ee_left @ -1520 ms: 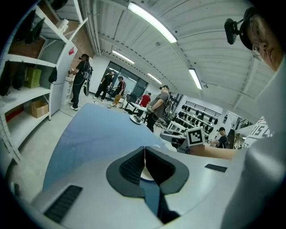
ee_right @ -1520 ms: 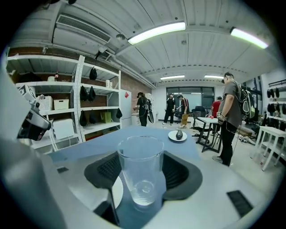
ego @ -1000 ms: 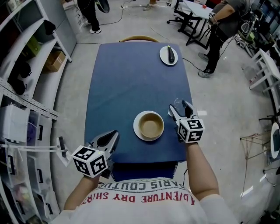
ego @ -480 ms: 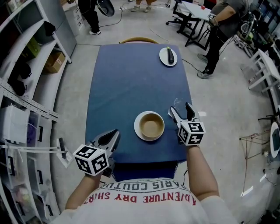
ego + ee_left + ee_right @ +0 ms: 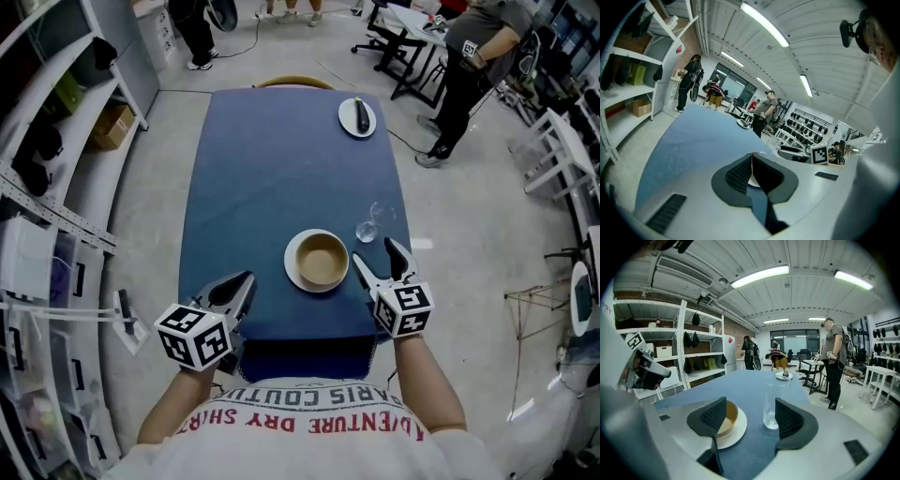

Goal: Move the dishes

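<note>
A tan bowl [image 5: 319, 258] sits on a white plate [image 5: 293, 273] near the front of the blue table [image 5: 281, 169]. To its right stands an empty clear glass [image 5: 367, 226]. My right gripper [image 5: 376, 262] is open just in front of that glass; its jaws have just been opening and nothing is between them. In the right gripper view the glass [image 5: 772, 406] stands upright beyond the right gripper [image 5: 750, 417], with the bowl [image 5: 728, 415] to the left. My left gripper [image 5: 239, 288] hangs shut and empty over the table's front left edge. In its own view the left gripper [image 5: 751, 161] shows its jaws pressed together.
A small white plate with a dark eggplant [image 5: 357, 116] lies at the table's far right corner. A chair back [image 5: 295, 83] stands behind the far edge. White shelving [image 5: 56, 141] lines the left side. People stand beyond the table, one at the right [image 5: 469, 56].
My right gripper has drawn back toward the table's near edge, away from the glass that stood between its fingers; the glass stays upright. The left gripper has not moved.
</note>
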A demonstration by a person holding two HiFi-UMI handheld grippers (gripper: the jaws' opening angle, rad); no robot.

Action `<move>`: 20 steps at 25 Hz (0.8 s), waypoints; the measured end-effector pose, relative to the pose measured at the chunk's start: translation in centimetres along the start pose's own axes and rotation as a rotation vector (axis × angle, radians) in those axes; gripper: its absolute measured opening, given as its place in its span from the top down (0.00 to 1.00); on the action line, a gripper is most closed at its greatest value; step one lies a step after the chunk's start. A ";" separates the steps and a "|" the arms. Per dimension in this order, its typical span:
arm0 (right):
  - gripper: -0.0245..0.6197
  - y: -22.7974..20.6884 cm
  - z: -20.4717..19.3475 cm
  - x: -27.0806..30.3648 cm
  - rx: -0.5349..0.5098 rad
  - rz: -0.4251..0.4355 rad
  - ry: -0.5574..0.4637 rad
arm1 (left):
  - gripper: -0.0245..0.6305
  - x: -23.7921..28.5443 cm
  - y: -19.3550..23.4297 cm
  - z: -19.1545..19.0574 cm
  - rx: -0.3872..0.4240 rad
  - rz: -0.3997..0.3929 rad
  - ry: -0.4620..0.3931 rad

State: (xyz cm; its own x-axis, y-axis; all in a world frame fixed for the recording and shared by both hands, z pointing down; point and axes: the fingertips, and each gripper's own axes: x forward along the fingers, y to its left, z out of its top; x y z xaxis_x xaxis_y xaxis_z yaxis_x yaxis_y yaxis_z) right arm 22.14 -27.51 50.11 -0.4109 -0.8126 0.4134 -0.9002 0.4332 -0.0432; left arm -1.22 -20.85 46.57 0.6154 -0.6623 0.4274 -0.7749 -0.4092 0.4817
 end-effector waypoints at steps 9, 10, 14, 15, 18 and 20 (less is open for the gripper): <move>0.48 4.8 -3.3 1.1 0.107 0.118 0.073 | 0.92 -1.0 0.5 -0.7 -0.016 0.018 0.001; 0.48 4.9 -3.7 1.3 0.131 0.121 0.081 | 0.92 -1.0 0.6 -0.8 -0.019 0.020 0.000; 0.48 5.2 -5.4 1.8 0.240 0.130 0.117 | 0.92 -0.9 0.8 -1.2 -0.022 0.024 0.010; 0.48 5.2 -5.6 1.8 0.265 0.132 0.120 | 0.92 -0.9 0.8 -1.4 -0.021 0.025 0.012; 0.48 5.6 -5.8 2.0 0.347 0.147 0.129 | 0.92 -1.0 1.0 -1.4 -0.016 0.032 0.013; 0.48 6.0 -6.0 2.1 0.422 0.162 0.141 | 0.92 -1.0 1.2 -1.4 -0.003 0.044 0.010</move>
State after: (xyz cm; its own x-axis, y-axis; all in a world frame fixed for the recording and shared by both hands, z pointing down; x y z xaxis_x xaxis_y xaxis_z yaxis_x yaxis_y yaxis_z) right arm 16.73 -24.21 56.20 -0.5539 -0.6739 0.4889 -0.8179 0.3305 -0.4710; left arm -2.57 -19.82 47.75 0.5825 -0.6732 0.4556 -0.8006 -0.3779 0.4650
